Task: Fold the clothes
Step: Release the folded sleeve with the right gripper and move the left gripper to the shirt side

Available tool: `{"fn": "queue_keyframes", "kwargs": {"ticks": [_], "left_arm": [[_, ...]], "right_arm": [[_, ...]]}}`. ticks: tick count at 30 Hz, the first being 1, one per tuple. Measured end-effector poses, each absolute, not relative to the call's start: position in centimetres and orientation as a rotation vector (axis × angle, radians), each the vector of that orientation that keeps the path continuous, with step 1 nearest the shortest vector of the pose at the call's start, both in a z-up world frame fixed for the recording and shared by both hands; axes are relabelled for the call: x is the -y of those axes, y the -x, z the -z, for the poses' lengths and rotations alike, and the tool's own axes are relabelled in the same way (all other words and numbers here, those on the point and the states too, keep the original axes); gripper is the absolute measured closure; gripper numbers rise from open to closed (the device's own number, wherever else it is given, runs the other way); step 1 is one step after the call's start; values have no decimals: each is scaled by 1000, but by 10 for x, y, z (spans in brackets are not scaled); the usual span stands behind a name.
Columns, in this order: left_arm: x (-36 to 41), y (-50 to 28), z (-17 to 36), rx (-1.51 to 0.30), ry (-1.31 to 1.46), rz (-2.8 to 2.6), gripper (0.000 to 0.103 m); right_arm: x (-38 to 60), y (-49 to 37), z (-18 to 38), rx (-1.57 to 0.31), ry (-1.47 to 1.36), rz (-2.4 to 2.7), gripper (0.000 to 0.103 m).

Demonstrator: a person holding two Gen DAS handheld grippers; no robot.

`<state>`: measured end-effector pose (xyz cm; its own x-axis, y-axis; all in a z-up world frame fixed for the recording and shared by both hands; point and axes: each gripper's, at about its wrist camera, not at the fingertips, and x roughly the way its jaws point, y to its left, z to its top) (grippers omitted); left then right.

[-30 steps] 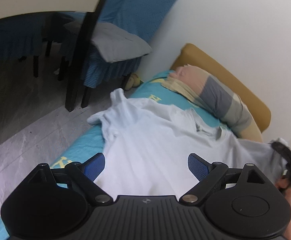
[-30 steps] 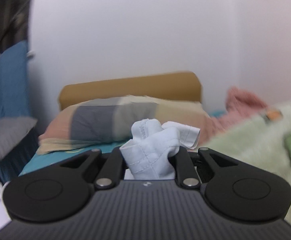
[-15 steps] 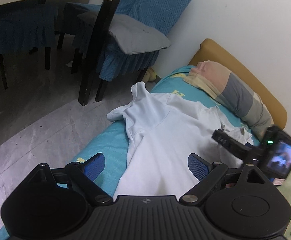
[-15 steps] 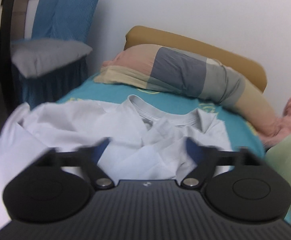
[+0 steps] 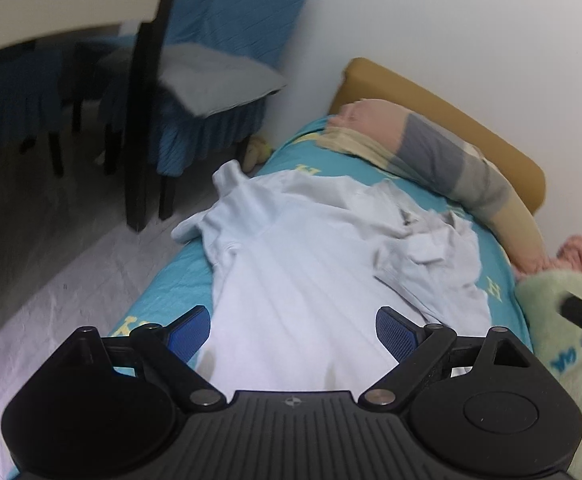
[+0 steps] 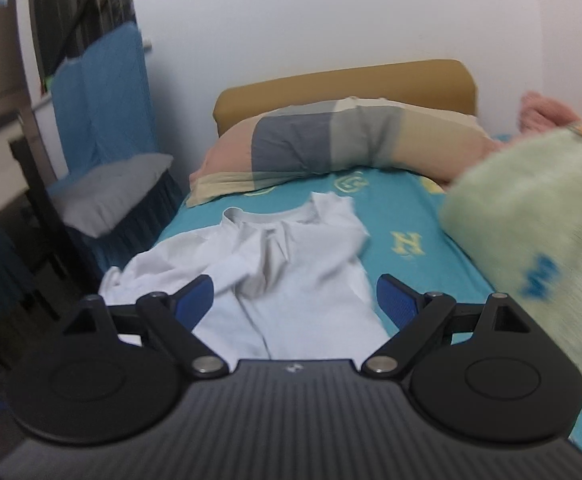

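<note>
Lying collar-toward-pillow on the turquoise patterned bedsheet: one pale blue-white cotton T-shirt, body roughly flat, its right sleeve and shoulder turned in over the chest in a rumpled heap, its left sleeve trailing at the mattress edge, toward the grey floor

Item, left black hand-held gripper with blue pads: jaws spread wide, nothing between them, poised above the shirt's lower body, aimed up the bed toward the striped pink, grey and beige pillow

Item, right black hand-held gripper with blue pads: jaws likewise spread and empty, held low over the hem end, pointing along the shirt's length; fluffy pale green blanket close on its right

Judgement on the step: the folded-in side looks bunched rather than crisp, so a good fold calls for flattening that layer, pinching only at seams or hem corners, and keeping the edge parallel to the shirt's long axis. Whether this is a side fold half made or a shirt being spread, the pictures do not settle
</note>
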<state>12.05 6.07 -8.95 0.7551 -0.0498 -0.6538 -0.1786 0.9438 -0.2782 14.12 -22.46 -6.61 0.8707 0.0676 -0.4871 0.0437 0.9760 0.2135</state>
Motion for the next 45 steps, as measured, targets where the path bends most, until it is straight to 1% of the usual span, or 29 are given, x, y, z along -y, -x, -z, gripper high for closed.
{"fn": "queue_keyframes", "kwargs": {"ticks": [6, 11, 20, 28, 30, 35, 37, 42, 44, 45], "left_arm": [[-42, -97, 79, -730, 280, -32, 12], [-29, -72, 73, -767, 262, 19, 12], [2, -55, 84, -859, 226, 91, 13], [26, -42, 95, -897, 195, 134, 16], [33, -39, 97, -905, 198, 154, 19], [51, -30, 104, -934, 249, 254, 31], [62, -24, 110, -955, 261, 303, 33], [88, -12, 137, -1064, 304, 421, 46], [98, -9, 148, -1106, 312, 466, 53], [102, -8, 153, -1125, 319, 492, 54]], "right_arm": [[239, -60, 50, -542, -232, -13, 13], [241, -20, 51, -496, -220, -42, 13], [266, -15, 52, -498, -327, -64, 13], [282, -17, 55, -492, -364, -49, 13], [285, -17, 55, -489, -376, -49, 13], [296, -19, 58, -497, -417, -45, 13], [300, -19, 58, -496, -432, -41, 13], [310, -17, 58, -495, -468, -39, 13], [313, -16, 59, -498, -481, -38, 13], [315, -16, 59, -499, -488, -37, 13]]}}
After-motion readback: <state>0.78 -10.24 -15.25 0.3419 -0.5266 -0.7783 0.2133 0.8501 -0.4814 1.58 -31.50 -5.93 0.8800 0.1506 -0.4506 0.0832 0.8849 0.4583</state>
